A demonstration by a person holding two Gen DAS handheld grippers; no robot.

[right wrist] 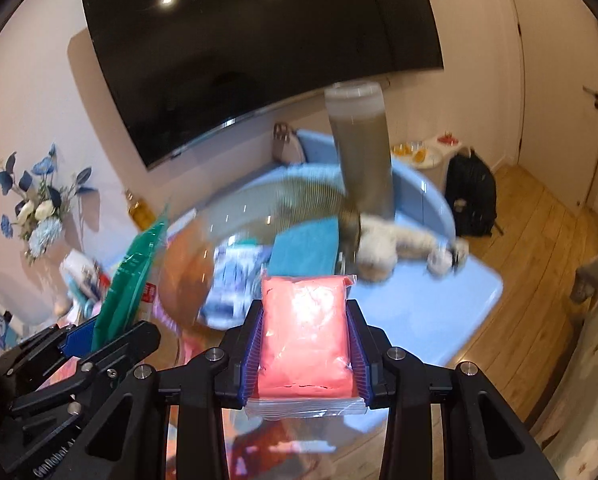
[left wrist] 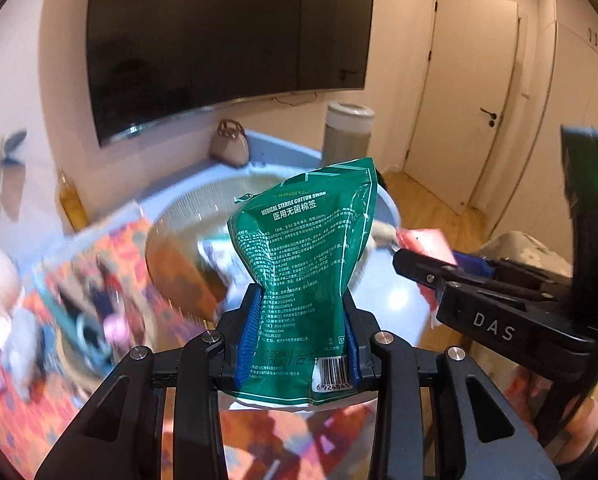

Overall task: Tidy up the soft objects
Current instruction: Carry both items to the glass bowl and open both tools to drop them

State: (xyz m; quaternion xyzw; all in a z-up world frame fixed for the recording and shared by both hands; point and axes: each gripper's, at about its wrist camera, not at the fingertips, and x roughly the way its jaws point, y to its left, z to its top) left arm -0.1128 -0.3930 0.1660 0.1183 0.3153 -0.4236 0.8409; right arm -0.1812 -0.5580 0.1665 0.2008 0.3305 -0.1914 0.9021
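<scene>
- Left tool (left wrist: 299,332) is clenched on a green cotton swab packet (left wrist: 303,248), its blue pads (left wrist: 247,332) pinching the lower half so the film waists in and the top flares out above.
- Right tool (right wrist: 303,344) is gripping a pink soft pack (right wrist: 303,332) in clear plastic, squeezed across its middle, the sealed edge hanging below the pads.
- Both packs are up in the air, just in front of a clear ribbed basket (right wrist: 299,192) that sits on the pale blue surface (right wrist: 439,300).
- In that basket: a blue folded cloth (right wrist: 305,248) and a blurred white-and-blue pouch; a plush toy (right wrist: 395,248) lies over the rim on the right.
- Handling call: the green packet looks light, crinkly and slippery, so a mid-body pinch suits it, away from the thin top seal.
- The pink pack looks squashy and heavier; a hold across its full width should stop it sagging or sliding out.
</scene>
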